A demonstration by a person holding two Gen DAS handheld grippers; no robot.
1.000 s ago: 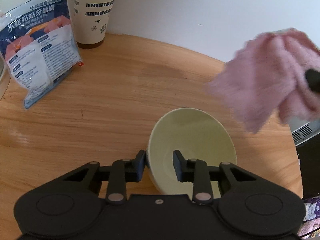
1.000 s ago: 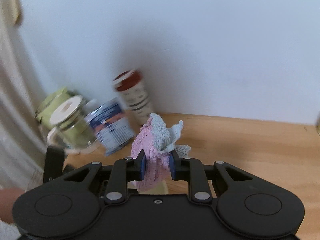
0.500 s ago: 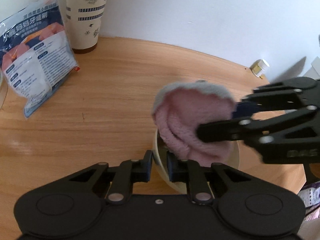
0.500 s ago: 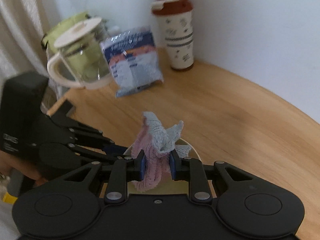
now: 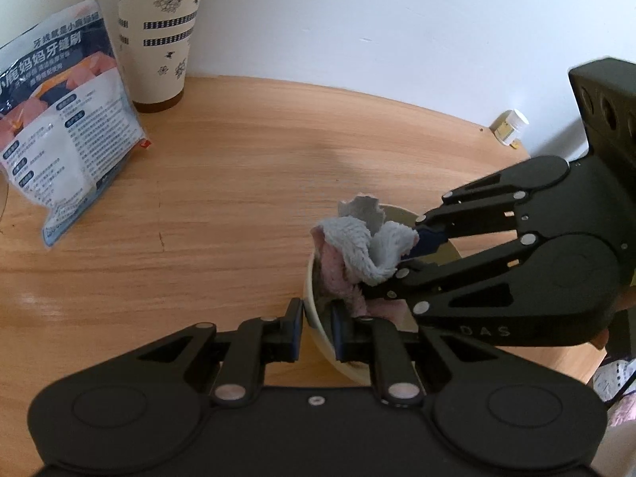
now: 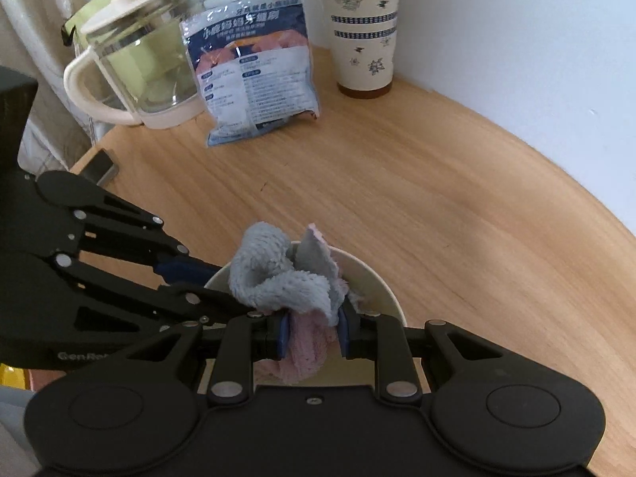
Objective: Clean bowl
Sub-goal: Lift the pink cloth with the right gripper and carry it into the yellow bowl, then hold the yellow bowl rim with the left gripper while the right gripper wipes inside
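With the left gripper [image 5: 316, 328] fingers clamped on the bowl [image 5: 314, 302] rim and the right gripper [image 6: 311, 332] fingers pinching the cloth [image 6: 278, 278] inside it, wiping looks barely begun.

We see the right gripper [image 6: 311, 337] clamped on a pink and grey cloth [image 6: 284, 282], its bunched folds pushed down into the pale bowl [image 6: 381, 290] on the wooden table [image 6: 457, 206]. The left gripper [image 6: 216, 282] reaches in from the left, its fingers at the bowl's near rim; it seems to pinch the rim, though the cloth hides the contact. Farther back stand a glass jug [image 6: 139, 67], a blue printed packet [image 6: 254, 71] and a flowered paper cup [image 6: 363, 28].
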